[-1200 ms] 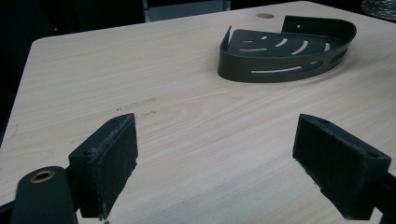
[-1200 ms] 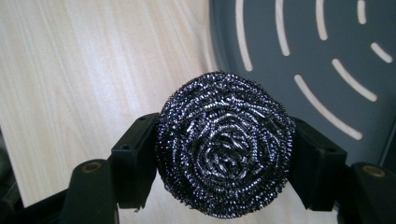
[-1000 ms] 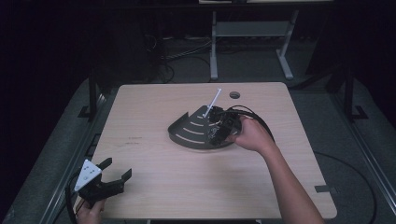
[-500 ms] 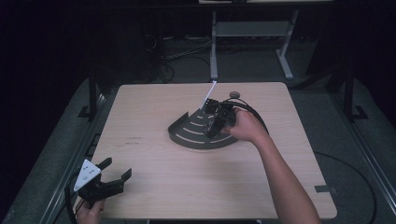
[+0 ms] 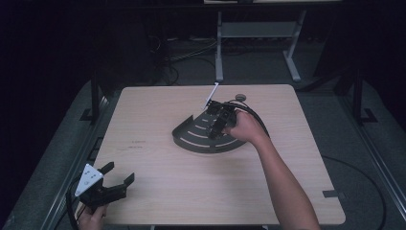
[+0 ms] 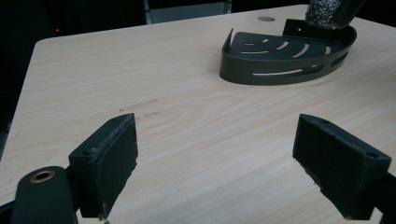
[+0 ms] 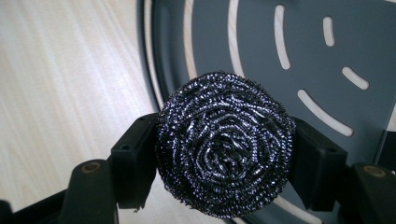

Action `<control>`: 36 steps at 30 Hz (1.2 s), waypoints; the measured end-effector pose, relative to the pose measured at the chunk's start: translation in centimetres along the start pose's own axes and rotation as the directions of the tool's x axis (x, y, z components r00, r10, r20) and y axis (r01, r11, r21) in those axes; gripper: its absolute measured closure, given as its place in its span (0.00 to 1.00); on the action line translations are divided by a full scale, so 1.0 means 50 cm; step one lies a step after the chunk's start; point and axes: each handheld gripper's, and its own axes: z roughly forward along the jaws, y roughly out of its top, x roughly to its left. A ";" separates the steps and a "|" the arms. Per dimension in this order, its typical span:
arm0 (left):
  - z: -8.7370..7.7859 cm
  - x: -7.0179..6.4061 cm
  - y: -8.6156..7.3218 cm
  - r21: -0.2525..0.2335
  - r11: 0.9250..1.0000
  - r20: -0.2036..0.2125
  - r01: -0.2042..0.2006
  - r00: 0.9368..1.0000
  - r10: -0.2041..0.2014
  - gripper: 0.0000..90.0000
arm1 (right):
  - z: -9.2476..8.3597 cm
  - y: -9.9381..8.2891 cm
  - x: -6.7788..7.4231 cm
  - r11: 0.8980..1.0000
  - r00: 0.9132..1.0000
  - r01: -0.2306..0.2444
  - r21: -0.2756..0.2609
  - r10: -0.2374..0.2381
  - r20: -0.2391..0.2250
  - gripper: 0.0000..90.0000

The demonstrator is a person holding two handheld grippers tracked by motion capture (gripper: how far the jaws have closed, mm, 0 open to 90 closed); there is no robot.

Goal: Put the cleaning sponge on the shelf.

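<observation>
Right gripper [image 7: 224, 154] holds a steel wool scourer [image 7: 224, 144], 2 jaws pressed against its sides, round coil face toward its own camera. Directly under it sits the dark slotted corner tray [image 7: 327, 60], so the relation that matters is vertical: scourer is above the tray floor, looks clear of it, though contact can't be ruled out. In the high view the right gripper [image 5: 218, 122] is over the far-right part of the tray [image 5: 191, 139], which sits centre-far on the wooden table [image 5: 158, 191]; curved rim faces near, straight walls at the far corner. A thin white stick-like item [image 5: 211, 95] lies just beyond the tray, can't tell what it is. Left gripper [image 5: 117, 179] is at the near-left table corner, well apart from the tray, so the right hand [image 5: 246, 129] is clearly the nearer one. Left gripper's jaws are spread wide, nothing between them, bare table below. Left gripper view gives the side-on look the high view lacks: tray [image 6: 280, 65] rim height, and the scourer [image 6: 322, 14] at about the far wall's level, top cut off by the frame. Right gripper view gives the grip itself, which the high view hides. Likely next is a lowering into the tray, a guess.
</observation>
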 end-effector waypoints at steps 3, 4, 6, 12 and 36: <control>0.001 -0.001 0.000 0.004 1.000 0.001 -0.006 1.000 0.006 0.15 | 0.016 0.004 -0.008 1.000 1.000 -0.012 0.014 0.012 0.014 0.35; 0.001 -0.001 0.000 0.004 1.000 0.002 -0.007 1.000 0.007 0.15 | 0.022 0.005 -0.010 1.000 1.000 -0.009 0.019 0.008 0.029 0.35; 0.001 -0.002 0.001 0.007 1.000 0.002 -0.009 1.000 0.009 0.15 | 0.028 0.007 -0.013 1.000 0.999 -0.015 0.015 0.014 0.038 0.35; 0.001 -0.002 0.001 0.006 1.000 -0.002 -0.011 1.000 0.011 0.15 | 0.047 0.013 -0.023 0.999 0.999 -0.032 0.015 0.031 0.043 0.35; 0.001 -0.003 0.001 0.006 1.000 0.000 -0.018 1.000 0.018 0.15 | 0.105 0.021 -0.059 0.991 0.991 -0.133 0.026 0.132 0.037 0.35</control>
